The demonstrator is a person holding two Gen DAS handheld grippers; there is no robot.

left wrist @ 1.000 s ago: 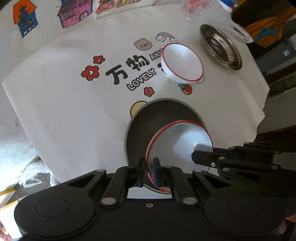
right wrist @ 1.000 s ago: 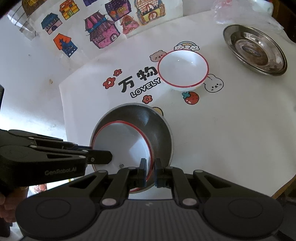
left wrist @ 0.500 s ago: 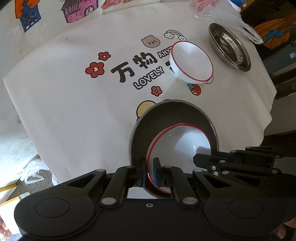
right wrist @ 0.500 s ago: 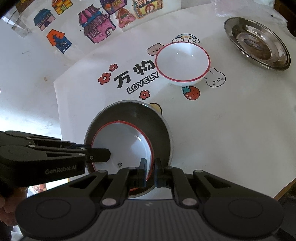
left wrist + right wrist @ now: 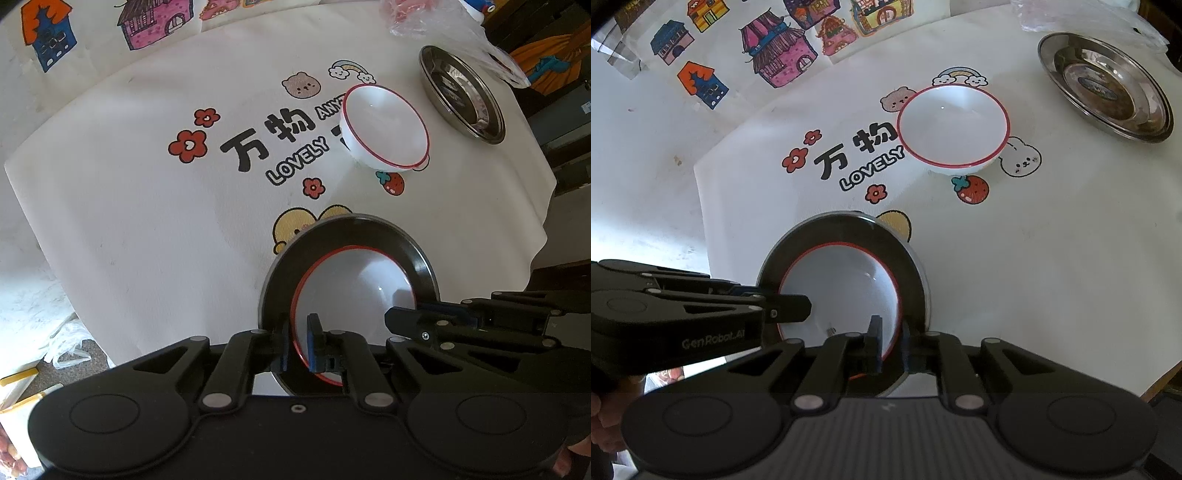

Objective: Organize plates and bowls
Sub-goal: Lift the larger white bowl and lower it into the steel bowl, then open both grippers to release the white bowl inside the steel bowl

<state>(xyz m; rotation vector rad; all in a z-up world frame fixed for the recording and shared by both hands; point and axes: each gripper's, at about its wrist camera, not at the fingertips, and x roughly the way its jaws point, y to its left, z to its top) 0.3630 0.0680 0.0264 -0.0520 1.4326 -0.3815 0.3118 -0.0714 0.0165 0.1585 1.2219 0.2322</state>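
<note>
A white bowl with a red rim (image 5: pixel 354 288) (image 5: pixel 842 291) sits inside a steel plate (image 5: pixel 369 229) (image 5: pixel 912 266) near the table's front edge. My left gripper (image 5: pixel 299 339) (image 5: pixel 801 306) is shut on the bowl's left rim. Opposite it, my right gripper (image 5: pixel 890 343) (image 5: pixel 399 321) is shut on the right rim. A second red-rimmed white bowl (image 5: pixel 384 125) (image 5: pixel 953 125) stands alone further back on the printed cloth. Another steel plate (image 5: pixel 461 92) (image 5: pixel 1104 85) lies at the far right.
A white cartoon-printed tablecloth (image 5: pixel 147 221) covers the table. It drops off at the left and right edges. Crumpled clear plastic (image 5: pixel 424 22) lies at the back right. House drawings (image 5: pixel 775 55) hang behind the table.
Both grippers stay shut on the bowl's rim. The bowl has moved from the plate's near side toward its middle, and both views have shifted slightly over the table.
</note>
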